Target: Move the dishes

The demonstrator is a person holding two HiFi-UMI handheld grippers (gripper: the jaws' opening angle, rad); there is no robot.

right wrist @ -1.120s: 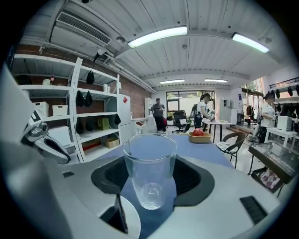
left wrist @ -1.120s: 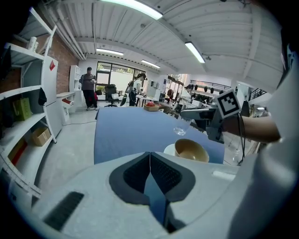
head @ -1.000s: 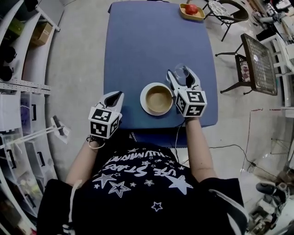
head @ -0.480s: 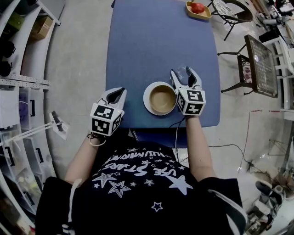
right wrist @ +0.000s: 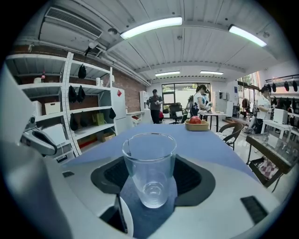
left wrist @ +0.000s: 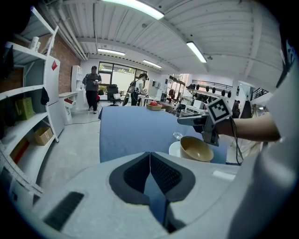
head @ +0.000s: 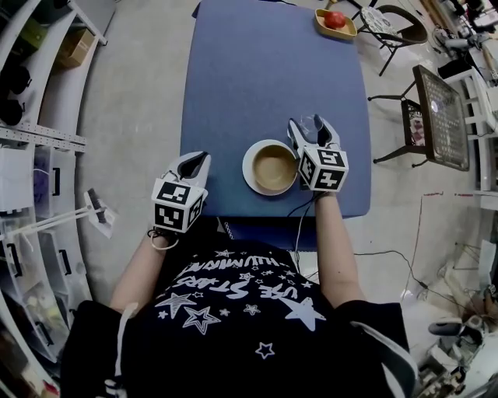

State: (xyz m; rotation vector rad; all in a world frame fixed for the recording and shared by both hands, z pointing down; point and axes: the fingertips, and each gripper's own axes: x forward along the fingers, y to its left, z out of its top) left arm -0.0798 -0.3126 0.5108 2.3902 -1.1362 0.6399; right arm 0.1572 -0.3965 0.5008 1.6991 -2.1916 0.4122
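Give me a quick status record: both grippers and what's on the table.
left gripper: shut, empty, at the table's near left corner
right gripper: shut on the glass, upright, right of the bowl
bowl: on the plate, near edge
tray: far right corner, holds a red fruit

The table [head: 264,78] is blue, the bowl [head: 271,166] tan, the plate [head: 249,176] white, the glass [right wrist: 149,168] clear.

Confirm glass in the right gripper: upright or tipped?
Upright. In the right gripper view the glass stands rim up, base down, between the jaws, its walls near vertical.
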